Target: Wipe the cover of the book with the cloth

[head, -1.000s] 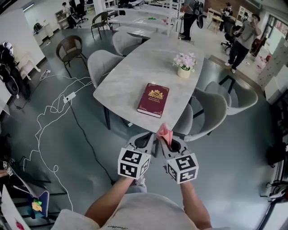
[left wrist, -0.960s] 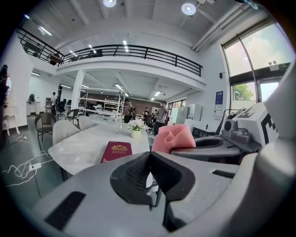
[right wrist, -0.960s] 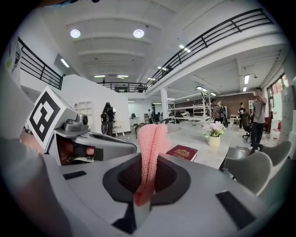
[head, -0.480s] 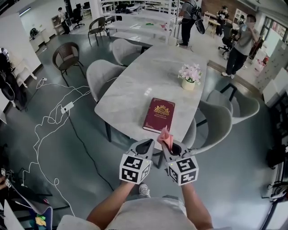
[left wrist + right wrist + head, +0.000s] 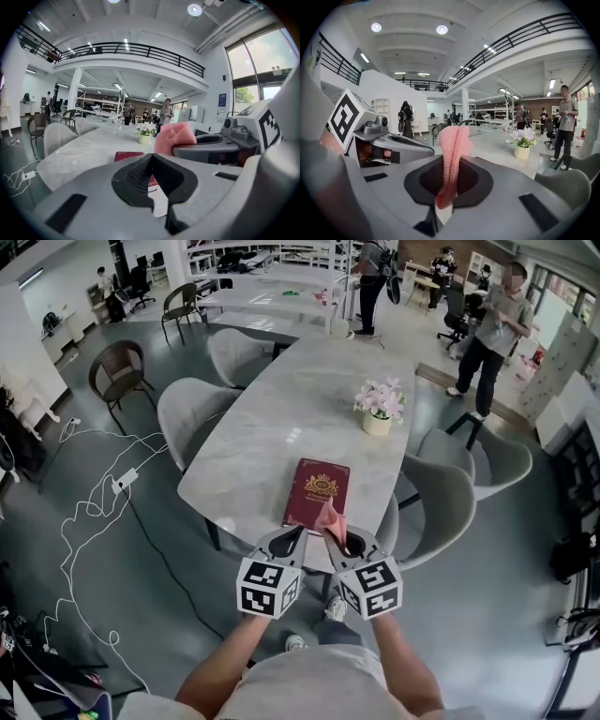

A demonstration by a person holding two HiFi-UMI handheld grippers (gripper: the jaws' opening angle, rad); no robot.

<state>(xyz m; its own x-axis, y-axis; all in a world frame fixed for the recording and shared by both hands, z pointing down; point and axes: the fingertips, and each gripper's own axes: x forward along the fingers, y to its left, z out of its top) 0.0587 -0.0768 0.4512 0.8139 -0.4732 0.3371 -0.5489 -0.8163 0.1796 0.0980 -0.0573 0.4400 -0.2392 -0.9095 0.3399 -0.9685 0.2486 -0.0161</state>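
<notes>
We record an open office hall with a long, pale grey marble-look bench flanked by grey upholstered chairs. A dark red hardcover book with a gold ornament lies flat, cover up, close to the bench's nearest edge. A white pot of pink flowers stands beyond the book and to its right, well apart from it. The right claw is clamped on a pink knitted cloth, which stands up out of the jaws. In the head view the cloth overlaps the book's near right corner; we cannot tell whether they touch. The left claw, beside the right one and short of the book's near edge, has its jaws pressed together with nothing between them.
</notes>
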